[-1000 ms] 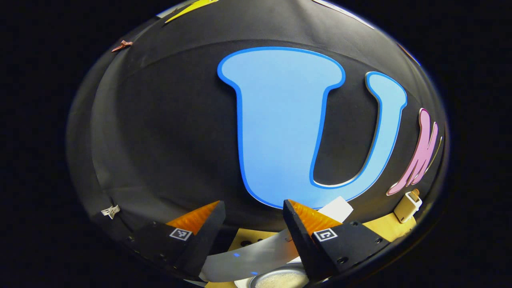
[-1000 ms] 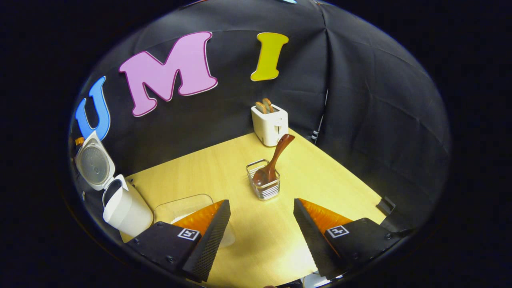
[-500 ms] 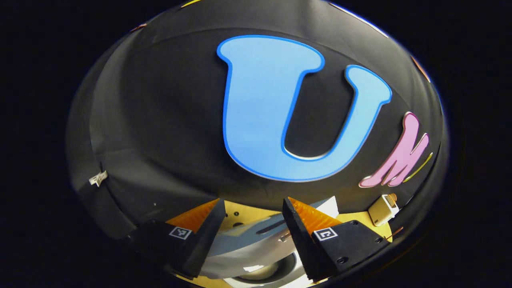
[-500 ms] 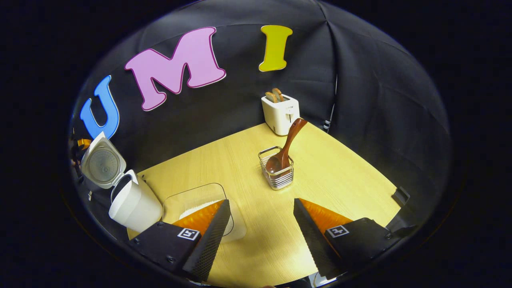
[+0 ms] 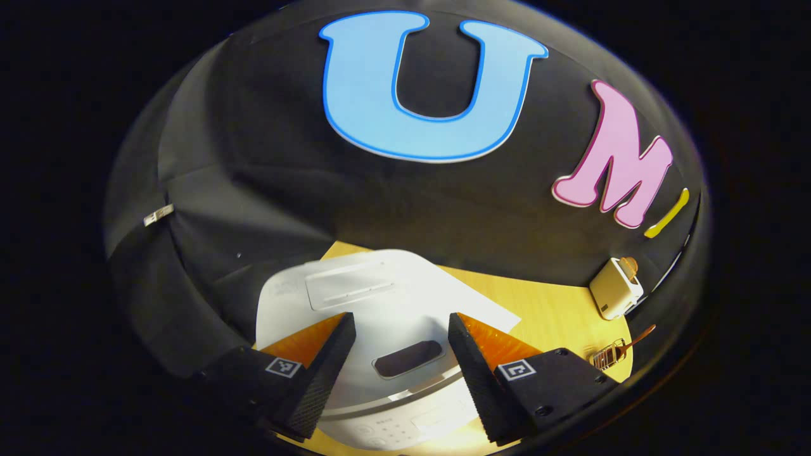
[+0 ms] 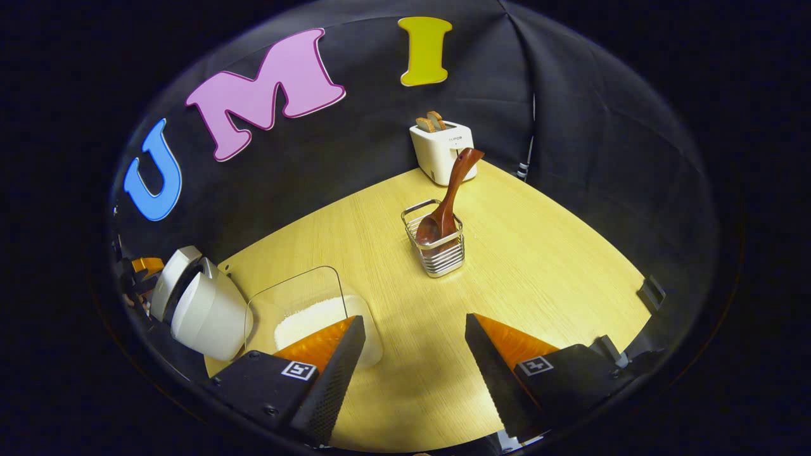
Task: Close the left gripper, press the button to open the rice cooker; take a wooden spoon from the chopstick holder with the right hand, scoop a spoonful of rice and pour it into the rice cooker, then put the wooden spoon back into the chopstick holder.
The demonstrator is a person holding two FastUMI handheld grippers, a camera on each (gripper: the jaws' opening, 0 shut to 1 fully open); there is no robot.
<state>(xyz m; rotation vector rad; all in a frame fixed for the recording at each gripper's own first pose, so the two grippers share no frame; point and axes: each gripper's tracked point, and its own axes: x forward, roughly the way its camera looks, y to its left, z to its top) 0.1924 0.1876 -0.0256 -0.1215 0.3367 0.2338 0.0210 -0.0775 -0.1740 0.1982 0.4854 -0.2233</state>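
The white rice cooker (image 5: 380, 329) lies right under my left gripper (image 5: 400, 326), which is open with its fingers apart over the lid's dark recess (image 5: 408, 358). In the right gripper view the cooker (image 6: 203, 310) stands at the far left with its lid lowered onto the body or nearly so. The wooden spoon (image 6: 447, 202) stands bowl-down in the wire chopstick holder (image 6: 437, 244) at mid table. A clear container of rice (image 6: 310, 313) sits just ahead of my right gripper (image 6: 415, 326), which is open and holds nothing.
A white toaster (image 6: 440, 149) with toast in it stands at the table's far corner, behind the holder. The left gripper view has the toaster (image 5: 614, 288) and the holder (image 5: 608, 356) far to the right. Black cloth walls close the yellow table (image 6: 538, 266) on the far sides.
The cooker's lid has swung from upright down over the body. The left gripper view has tipped down onto the lid. The right gripper view shifted slightly; spoon and holder stay put.
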